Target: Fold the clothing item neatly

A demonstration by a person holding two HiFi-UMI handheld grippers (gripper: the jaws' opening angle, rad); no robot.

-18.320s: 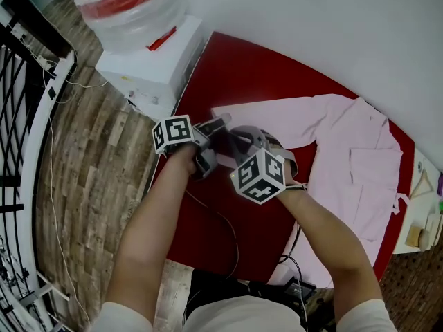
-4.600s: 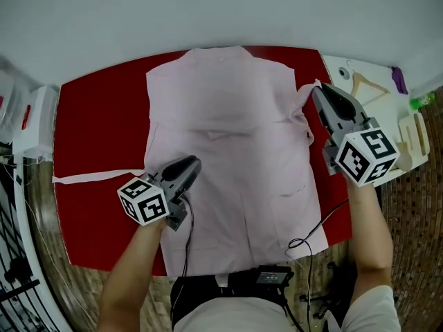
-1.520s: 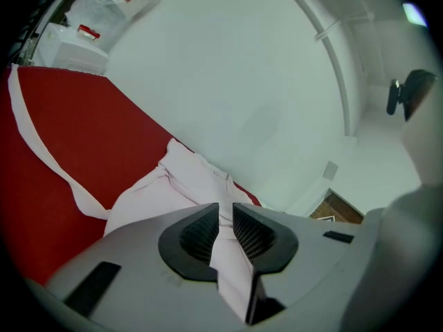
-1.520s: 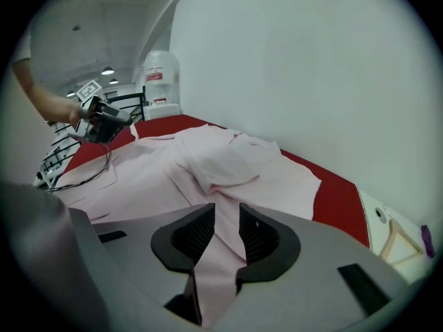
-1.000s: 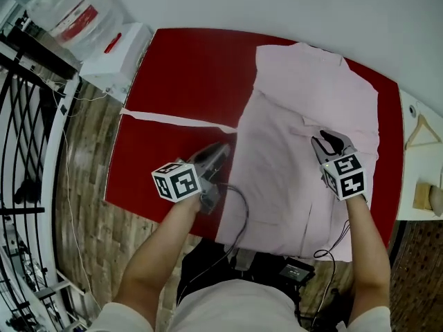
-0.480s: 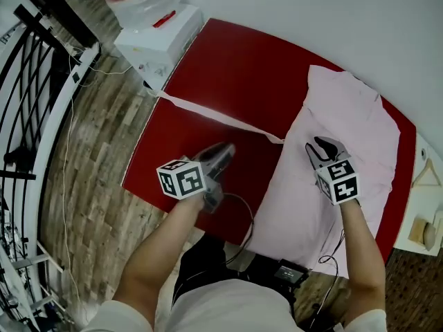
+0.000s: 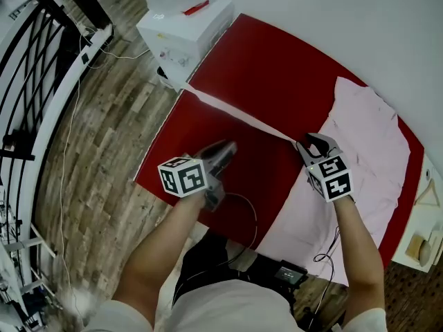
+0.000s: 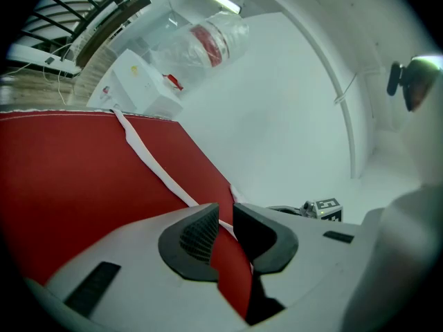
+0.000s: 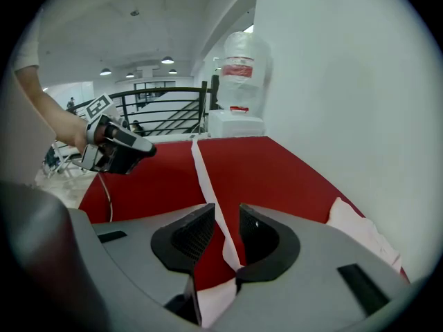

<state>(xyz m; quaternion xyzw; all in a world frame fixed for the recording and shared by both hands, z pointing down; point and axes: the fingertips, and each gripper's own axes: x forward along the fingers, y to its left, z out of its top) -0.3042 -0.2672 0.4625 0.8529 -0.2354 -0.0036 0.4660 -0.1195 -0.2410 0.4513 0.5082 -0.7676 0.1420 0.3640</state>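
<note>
Over a red table [image 7: 277,68], the person's right gripper [image 7: 309,142] hovers with jaws narrowly apart and nothing clamped. It sits above the point where a pale sash [image 7: 235,115] leaves the pink garment [image 7: 367,137] lying at the table's right end. The left gripper [image 7: 223,149], jaws slightly parted and empty, hangs over bare red surface nearby. The sash runs to the table's far edge (near a water dispenser [image 7: 185,26]). A closing that misses the thin strip, or a hard pull, could likely skew the garment's folds.
</note>
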